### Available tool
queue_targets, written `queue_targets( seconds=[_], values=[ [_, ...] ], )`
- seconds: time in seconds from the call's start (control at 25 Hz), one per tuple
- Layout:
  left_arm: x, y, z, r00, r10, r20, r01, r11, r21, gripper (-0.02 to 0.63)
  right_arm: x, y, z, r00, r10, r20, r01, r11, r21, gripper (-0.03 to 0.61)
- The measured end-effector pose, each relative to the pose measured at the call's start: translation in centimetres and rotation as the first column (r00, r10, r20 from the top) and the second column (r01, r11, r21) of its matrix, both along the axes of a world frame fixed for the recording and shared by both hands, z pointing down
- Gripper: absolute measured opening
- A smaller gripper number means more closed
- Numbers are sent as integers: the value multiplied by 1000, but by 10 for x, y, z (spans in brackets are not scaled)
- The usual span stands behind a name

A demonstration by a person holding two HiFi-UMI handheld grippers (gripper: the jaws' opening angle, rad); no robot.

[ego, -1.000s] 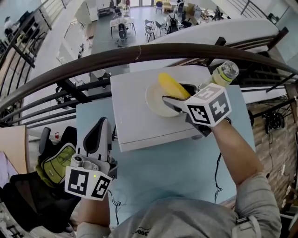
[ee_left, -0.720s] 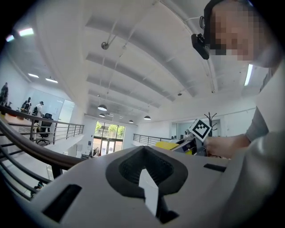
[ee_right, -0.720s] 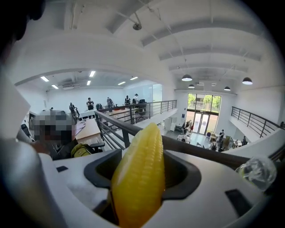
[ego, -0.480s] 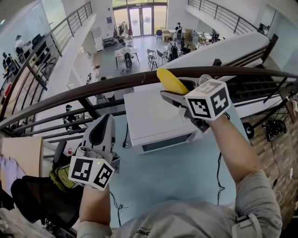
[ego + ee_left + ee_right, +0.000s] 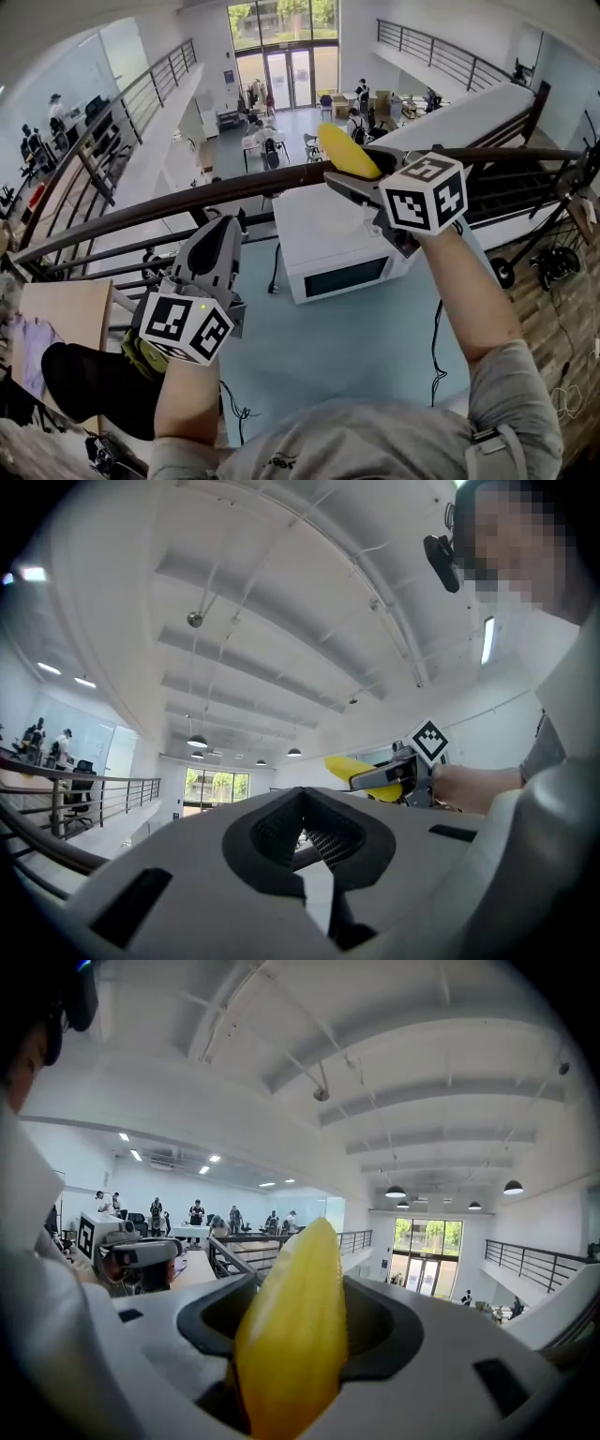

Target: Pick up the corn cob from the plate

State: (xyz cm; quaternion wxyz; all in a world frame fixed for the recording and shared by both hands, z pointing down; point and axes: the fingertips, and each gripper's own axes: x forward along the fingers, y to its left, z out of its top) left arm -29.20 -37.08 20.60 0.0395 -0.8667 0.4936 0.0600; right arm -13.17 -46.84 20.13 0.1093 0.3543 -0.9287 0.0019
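The yellow corn cob (image 5: 347,150) is held up in the air by my right gripper (image 5: 336,180), whose jaws are shut on its lower part; the cob's tip sticks out up and to the left. In the right gripper view the corn cob (image 5: 292,1335) fills the gap between the jaws of my right gripper (image 5: 291,1358). My left gripper (image 5: 221,232) hovers lower at the left, shut and empty. From the left gripper view, my left gripper (image 5: 305,834) looks at the corn cob (image 5: 349,765) off to the right. The plate is not in view.
A white microwave-like box (image 5: 342,248) stands on the light blue table (image 5: 375,337) below my right hand. A dark curved handrail (image 5: 141,211) crosses behind it, with an open hall far below. A dark chair (image 5: 89,384) stands at the lower left.
Both grippers have risen. The right one carried the corn cob up and away from the plate on the white box; the plate has dropped out of sight.
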Motion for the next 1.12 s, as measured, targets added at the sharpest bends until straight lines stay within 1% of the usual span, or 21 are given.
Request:
queue_targets(
  seconds=[0.2, 0.32, 0.4, 0.56, 0.72, 0.88, 1.0, 1.12],
  values=[
    [-4, 41, -33, 1000, -3, 31, 2, 999, 46, 8, -5, 45, -42, 997, -34, 75, 28, 997, 74, 281],
    [6, 65, -53, 999, -13, 32, 11, 997, 70, 8, 7, 69, -62, 993, -57, 107, 46, 993, 104, 281],
    [27, 82, -60, 999, -24, 31, 21, 996, 82, 8, 30, 87, -71, 989, -73, 125, 57, 990, 125, 281],
    [81, 118, -67, 999, -44, 27, 41, 994, 96, 8, 85, 123, -82, 983, -105, 153, 81, 984, 159, 281],
    [135, 153, -75, 998, -58, 30, 54, 993, 109, 8, 135, 157, -89, 975, -137, 173, 107, 979, 175, 279],
    [186, 176, -76, 997, -64, 32, 60, 991, 117, 8, 183, 181, -88, 967, -168, 189, 132, 973, 189, 279],
    [217, 189, -69, 996, -73, 45, 68, 992, 105, 8, 215, 197, -82, 961, -182, 210, 143, 972, 186, 279],
    [239, 200, -61, 995, -79, 58, 74, 993, 87, 8, 241, 210, -77, 955, -189, 228, 149, 972, 181, 279]
  ],
)
